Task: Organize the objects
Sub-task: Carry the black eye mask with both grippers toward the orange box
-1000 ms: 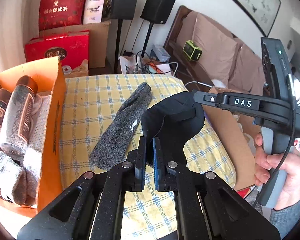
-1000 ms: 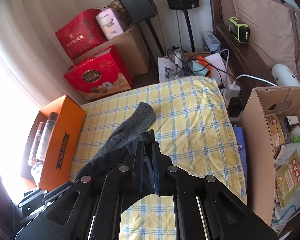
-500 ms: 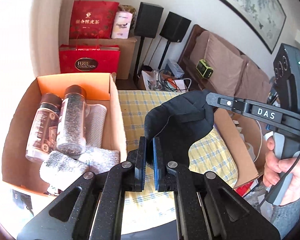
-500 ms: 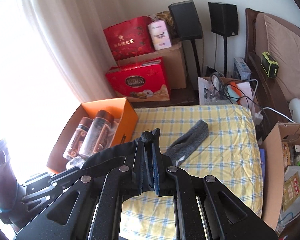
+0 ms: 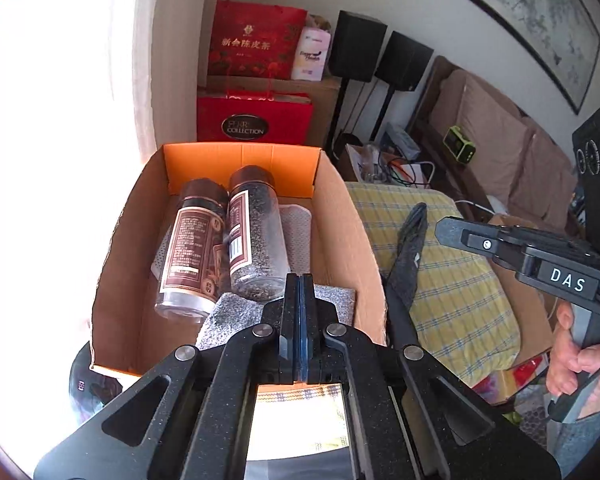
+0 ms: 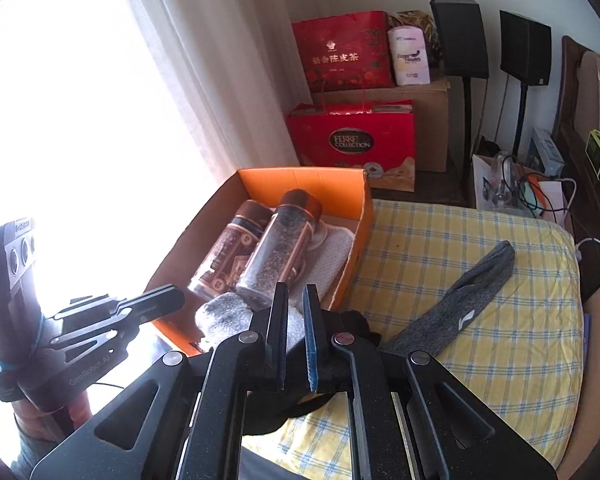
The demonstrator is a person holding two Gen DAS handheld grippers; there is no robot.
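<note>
An orange cardboard box (image 5: pixel 112 240) (image 6: pixel 300 178) stands at the left edge of a yellow checked cushion (image 6: pixel 440 240). It holds two brown-capped jars (image 5: pixel 256 232) (image 6: pixel 276 252), a white cloth and rolled grey socks (image 5: pixel 236 312) (image 6: pixel 224 312). A flat grey sock (image 6: pixel 456 308) (image 5: pixel 410 256) lies on the cushion. A black cloth (image 6: pixel 356 322) lies below my right gripper (image 6: pixel 295 300), whose jaws stand slightly apart with nothing between them. My left gripper (image 5: pixel 300 284) is shut with nothing visible between its pads, above the box's near end.
Red gift bags (image 6: pixel 352 136) and a brown carton (image 6: pixel 432 120) stand behind the box by the curtain. Two black speakers on stands (image 6: pixel 460 40), cables and a sofa are at the right. Another open carton (image 5: pixel 516 304) stands right of the cushion.
Both grippers swung left over the orange box. The black cloth that both grippers held has come out of them and now lies below the right gripper, whose jaws have parted.
</note>
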